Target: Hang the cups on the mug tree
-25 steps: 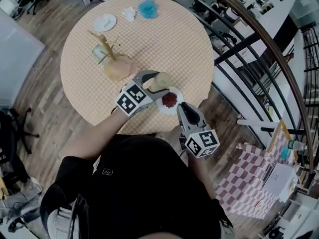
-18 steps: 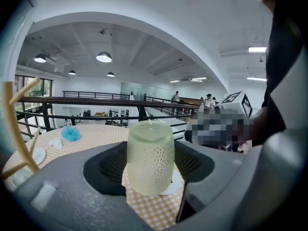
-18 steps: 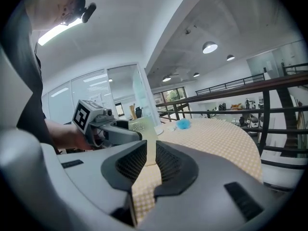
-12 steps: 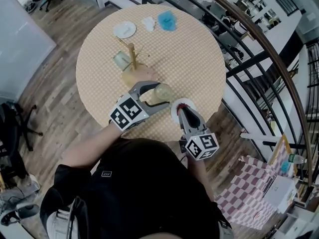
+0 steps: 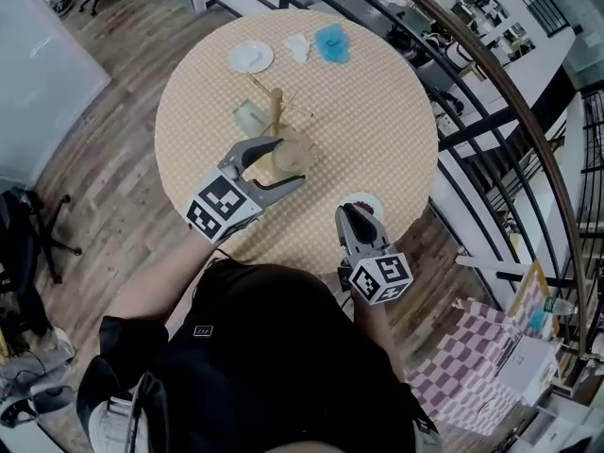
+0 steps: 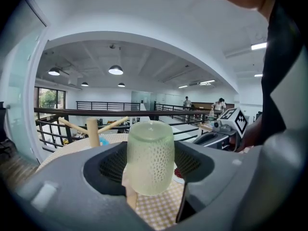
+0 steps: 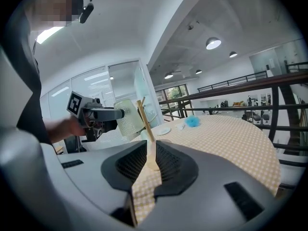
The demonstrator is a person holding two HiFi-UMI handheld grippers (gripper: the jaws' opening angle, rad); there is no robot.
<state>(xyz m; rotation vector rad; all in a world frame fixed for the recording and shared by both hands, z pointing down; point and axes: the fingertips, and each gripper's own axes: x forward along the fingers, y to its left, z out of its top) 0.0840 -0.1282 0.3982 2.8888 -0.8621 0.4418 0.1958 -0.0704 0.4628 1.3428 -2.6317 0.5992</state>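
Observation:
A pale green, dotted translucent cup (image 6: 149,153) is clamped bottom-up in my left gripper (image 6: 150,163). In the head view that cup (image 5: 288,156) hangs in the left gripper (image 5: 293,162) just in front of the wooden mug tree (image 5: 276,108), above its base. A second clear cup (image 5: 247,115) stands on the table to the left of the tree. My right gripper (image 5: 352,212) hovers near the table's front edge, its jaws nearly together with nothing between them. From the right gripper view (image 7: 150,158) the tree (image 7: 144,117) and the held cup (image 7: 126,119) lie straight ahead.
The round table (image 5: 377,121) has a checked cloth. A white plate with red bits (image 5: 369,202) lies under the right gripper's tip. At the far side are a white saucer (image 5: 250,58), a white crumpled thing (image 5: 297,45) and a blue thing (image 5: 330,41). A railing (image 5: 472,83) runs along the right.
The left gripper has carried the cup away from the red-filled plate and up to the mug tree. The right gripper stays over that plate, still closed.

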